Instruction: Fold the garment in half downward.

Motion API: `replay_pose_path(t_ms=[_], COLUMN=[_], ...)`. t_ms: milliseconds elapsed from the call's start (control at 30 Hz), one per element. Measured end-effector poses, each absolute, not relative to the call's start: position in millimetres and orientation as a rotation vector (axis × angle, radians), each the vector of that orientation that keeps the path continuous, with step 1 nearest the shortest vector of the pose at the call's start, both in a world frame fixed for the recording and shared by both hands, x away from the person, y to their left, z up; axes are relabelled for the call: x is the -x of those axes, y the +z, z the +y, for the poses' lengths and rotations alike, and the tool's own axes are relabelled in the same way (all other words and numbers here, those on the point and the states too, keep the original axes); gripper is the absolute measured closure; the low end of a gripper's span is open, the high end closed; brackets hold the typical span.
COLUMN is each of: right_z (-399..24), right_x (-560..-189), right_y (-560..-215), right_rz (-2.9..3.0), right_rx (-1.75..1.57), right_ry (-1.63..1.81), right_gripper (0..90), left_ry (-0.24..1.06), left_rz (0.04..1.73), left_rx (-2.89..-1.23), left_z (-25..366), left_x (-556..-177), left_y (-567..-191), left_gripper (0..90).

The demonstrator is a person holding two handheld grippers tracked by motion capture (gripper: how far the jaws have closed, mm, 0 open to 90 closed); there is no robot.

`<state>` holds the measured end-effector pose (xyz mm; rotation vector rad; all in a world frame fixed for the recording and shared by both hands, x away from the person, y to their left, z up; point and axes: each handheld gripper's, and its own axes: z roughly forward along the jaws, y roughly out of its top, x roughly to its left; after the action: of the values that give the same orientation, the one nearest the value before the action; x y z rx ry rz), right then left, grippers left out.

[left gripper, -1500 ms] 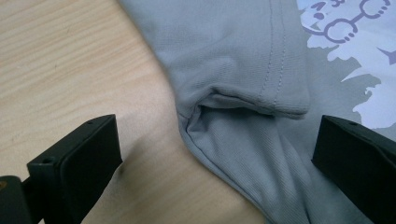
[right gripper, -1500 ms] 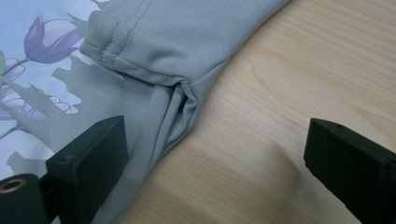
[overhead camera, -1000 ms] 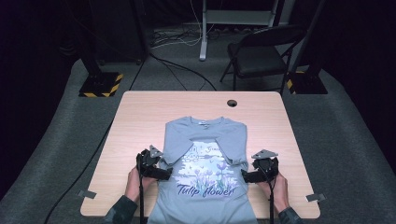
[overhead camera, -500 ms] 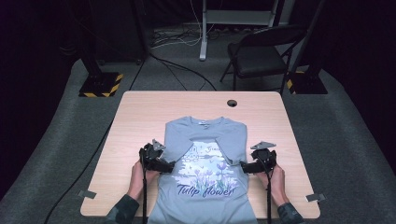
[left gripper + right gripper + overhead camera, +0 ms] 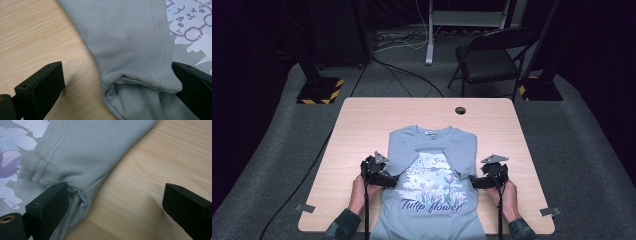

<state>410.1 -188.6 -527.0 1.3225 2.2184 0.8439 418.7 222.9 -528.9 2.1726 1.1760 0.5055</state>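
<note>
Straddling the folded sleeve edges, both tools stand with jaws apart and grip nothing: the left tool (image 5: 388, 179) has its jaws spread around the left side fold of the t-shirt (image 5: 432, 170), and the right tool (image 5: 477, 182) sits likewise at the right fold, one jaw touching the cloth and the other over bare wood. The shirt lies print-up in the near middle of the tabletop (image 5: 362, 125), its hem hanging over the near edge. Both sleeves (image 5: 130, 45) are already turned in over the chest, so the side folds look done; the lengthwise folding of the body seems still ahead, and would begin with closing on these edges. Each hand (image 5: 360, 189) lies low on the tabletop, forearms coming in from the near edge, tools pointing inward toward each other.
</note>
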Motion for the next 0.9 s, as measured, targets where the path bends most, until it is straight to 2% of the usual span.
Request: replay_pose_path(t_ms=[900], right_z=[-191.7], right_x=[-387.2], right_y=[-528.3], right_rz=[2.233], right_rx=[-1.292], right_ry=[0.852], right_gripper=[6.2], left_ry=[0.492], left_rz=[1.154], left_rx=[-2.190], left_z=[222.6], left_x=[-388.0], left_y=[-529.8], left_gripper=[0.3])
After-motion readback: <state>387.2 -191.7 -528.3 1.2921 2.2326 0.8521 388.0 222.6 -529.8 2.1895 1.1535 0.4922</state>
